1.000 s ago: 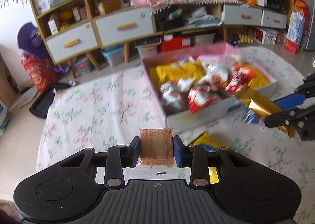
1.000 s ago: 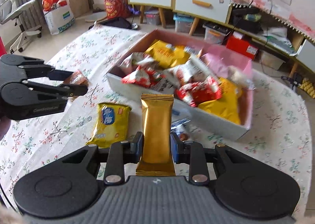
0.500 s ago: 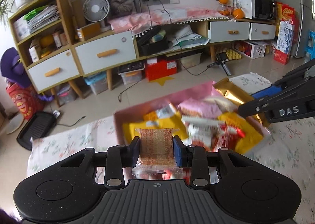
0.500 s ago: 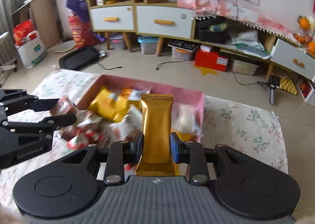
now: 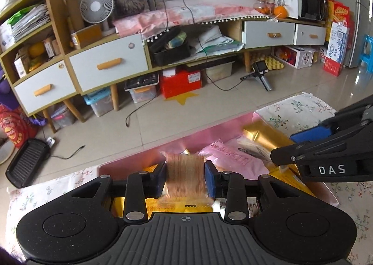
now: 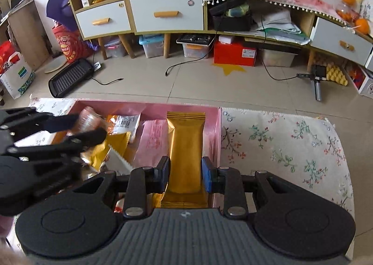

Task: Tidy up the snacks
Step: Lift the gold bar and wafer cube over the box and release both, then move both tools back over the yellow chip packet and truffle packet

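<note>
A gold bar (image 6: 185, 153) sits clamped between the fingers of the right gripper (image 6: 185, 177), held lengthwise over the far right corner of the pink box (image 6: 149, 104). Beside it, the left gripper (image 5: 185, 178) has its fingers closed on a brown wafer pack (image 5: 185, 177), blurred in the left wrist view and poised above the packets (image 6: 121, 125) heaped in the box's left half. The box rests on a bench (image 6: 279, 143) spread with a floral cloth.

Both snacks appear ready for release. The step would go best if each gripper lowers until its pack is close over the pile before the fingers part, so nothing bounces out over the wall. The bar, being long and near the right wall, looks better laid flat along that side than dropped on end. The two grippers hang near each other, so letting go one at a time would likely avoid a knock.
</note>
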The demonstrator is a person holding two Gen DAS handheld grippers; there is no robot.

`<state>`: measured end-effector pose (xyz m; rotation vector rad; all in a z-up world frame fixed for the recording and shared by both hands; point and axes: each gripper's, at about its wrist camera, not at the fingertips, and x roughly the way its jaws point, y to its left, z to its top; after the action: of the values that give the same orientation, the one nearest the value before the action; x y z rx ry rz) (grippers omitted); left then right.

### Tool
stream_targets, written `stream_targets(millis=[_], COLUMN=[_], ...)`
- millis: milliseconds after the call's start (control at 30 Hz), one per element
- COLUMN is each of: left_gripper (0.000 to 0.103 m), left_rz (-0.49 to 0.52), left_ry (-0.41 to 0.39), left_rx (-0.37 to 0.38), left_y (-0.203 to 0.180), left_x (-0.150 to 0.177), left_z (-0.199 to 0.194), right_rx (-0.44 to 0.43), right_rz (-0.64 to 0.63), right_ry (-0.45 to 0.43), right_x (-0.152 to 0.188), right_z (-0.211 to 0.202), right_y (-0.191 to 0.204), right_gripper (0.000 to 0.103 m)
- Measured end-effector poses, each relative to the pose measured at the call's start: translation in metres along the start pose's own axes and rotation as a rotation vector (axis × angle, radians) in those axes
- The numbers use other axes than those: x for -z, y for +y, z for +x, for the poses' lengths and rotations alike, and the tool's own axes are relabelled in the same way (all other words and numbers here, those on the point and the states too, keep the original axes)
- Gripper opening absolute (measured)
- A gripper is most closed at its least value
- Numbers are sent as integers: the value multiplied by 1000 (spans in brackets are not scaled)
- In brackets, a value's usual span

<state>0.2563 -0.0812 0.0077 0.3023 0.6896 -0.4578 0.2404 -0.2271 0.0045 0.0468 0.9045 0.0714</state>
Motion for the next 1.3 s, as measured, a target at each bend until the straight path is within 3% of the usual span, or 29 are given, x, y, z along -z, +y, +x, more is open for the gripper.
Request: stream_targets(millis=[100, 167, 367, 967, 1300], left_gripper=[38, 54, 69, 84, 94], left_rz=[26, 39, 64, 104, 88], left_ry=[-12, -14, -22, 26, 54], left_rx=[-2, -8, -17, -50, -32], left_y=[-5, -8, -15, -26, -33], left_x=[1, 1, 5, 59, 96], left_z=[0, -3, -25, -110, -142], right_rx=[-2, -6, -4, -15, -23], right_rz=[6, 8, 1, 3, -21], right_ry=[-11, -13, -23, -38, -46], right_x=[-1, -2, 1, 41, 71], right_z=[-3, -4, -15, -72, -93], right_y=[-2, -3, 0, 20, 37], right_gripper=[34, 37, 43, 64, 79])
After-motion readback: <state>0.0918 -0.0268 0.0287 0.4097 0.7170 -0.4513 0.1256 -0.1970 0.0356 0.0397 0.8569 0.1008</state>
